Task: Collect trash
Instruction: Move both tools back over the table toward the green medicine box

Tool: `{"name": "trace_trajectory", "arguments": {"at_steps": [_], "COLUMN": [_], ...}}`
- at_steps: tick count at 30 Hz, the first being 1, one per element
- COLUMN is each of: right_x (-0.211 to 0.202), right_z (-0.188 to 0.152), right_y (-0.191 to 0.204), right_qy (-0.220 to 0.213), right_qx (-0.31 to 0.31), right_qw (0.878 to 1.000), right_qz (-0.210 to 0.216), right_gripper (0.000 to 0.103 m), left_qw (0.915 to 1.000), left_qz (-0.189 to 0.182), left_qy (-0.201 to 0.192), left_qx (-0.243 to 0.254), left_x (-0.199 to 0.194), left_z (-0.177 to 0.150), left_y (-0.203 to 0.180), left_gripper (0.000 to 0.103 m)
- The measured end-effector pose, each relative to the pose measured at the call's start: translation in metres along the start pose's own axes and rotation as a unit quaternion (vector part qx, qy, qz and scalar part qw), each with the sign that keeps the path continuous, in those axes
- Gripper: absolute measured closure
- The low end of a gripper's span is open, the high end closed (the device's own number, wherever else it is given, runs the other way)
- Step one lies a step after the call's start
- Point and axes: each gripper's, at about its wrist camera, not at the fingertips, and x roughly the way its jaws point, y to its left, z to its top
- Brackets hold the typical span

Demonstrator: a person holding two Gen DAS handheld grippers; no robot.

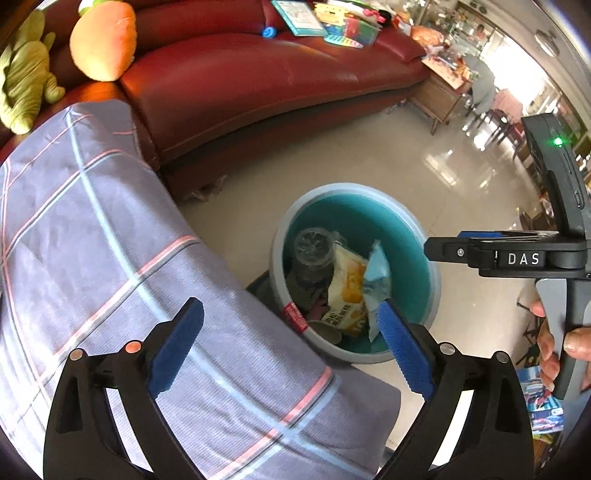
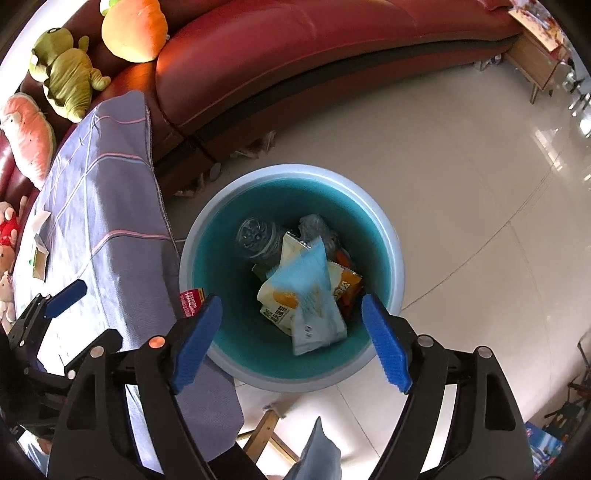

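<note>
Hovering: my right gripper (image 2: pixel 291 339) hangs above the round bin (image 2: pixel 393 254), pointing steeply down into it.
Right fingers: spread wide, with nothing between the ridged blue pads (image 2: pixel 197 341).
Left fingers: my left gripper (image 1: pixel 291 345) is spread about as wide as it goes and holds nothing; one blue pad (image 1: pixel 177 347) sits over the cloth, the other over the bin's near rim.
Bin: smooth plastic, pale grey-blue outside and glossy teal inside, standing on shiny cream floor tiles (image 2: pixel 461 166) just beside the cloth's hanging edge.
Trash: below and between my right pads, a pale blue crinkled wrapper (image 2: pixel 314 295) lies on top of a cream and yellow snack packet (image 2: pixel 275 295); an orange packet (image 2: pixel 347 288) peeks out beside it, and a clear ribbed plastic bottle (image 2: pixel 256 236) lies at the far side.
Cloth: soft grey-lilac woven fabric (image 1: pixel 92 240) with thin pink and pale blue checks, draped over a table under my left fingers.
Beyond: a curved red leather sofa (image 1: pixel 240 74) with plush toys, one green (image 2: pixel 66 77), one orange (image 2: pixel 133 29).
Other hand: the hand (image 1: pixel 554 350) on the right gripper's handle shows to the right of my left fingers.
</note>
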Motion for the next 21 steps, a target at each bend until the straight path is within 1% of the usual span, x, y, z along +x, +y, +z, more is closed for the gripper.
{"name": "trace_trajectory", "arguments": {"at_steps": [1,2,7,10,16,21], "right_x": [0.000,0.000,-0.004,-0.008,-0.013,-0.011], "right_z": [0.000,-0.001,-0.005,-0.007,-0.010,-0.011], "right_y": [0.002,0.005,0.024,0.042,0.091,0.149], "right_qy": [0.003,0.008,0.008,0.009,0.006,0.009], "right_qx": [-0.002,-0.003,-0.018,-0.034,-0.076,-0.126], "right_qw": [1.000,1.000,1.000,0.999,0.997,0.992], "right_qz": [0.000,0.001,-0.007,-0.005,0.000,0.001], "right_gripper": [0.023,0.021,0.021,0.021,0.019,0.019], "left_qw": [1.0000,1.0000,0.9996,0.9992,0.9969,0.9931], "left_qz": [0.001,0.002,0.012,0.018,0.042,0.068], "left_qy": [-0.001,-0.002,-0.009,-0.014,-0.029,-0.041], "left_qx": [-0.003,-0.006,-0.023,-0.033,-0.060,-0.087], "left_x": [-0.002,-0.005,-0.023,-0.035,-0.068,-0.094], "left_z": [-0.002,-0.004,-0.015,-0.023,-0.043,-0.063], "left_y": [0.002,0.005,0.022,0.034,0.073,0.117], "left_gripper": [0.007,0.007,0.007,0.007,0.007,0.007]}}
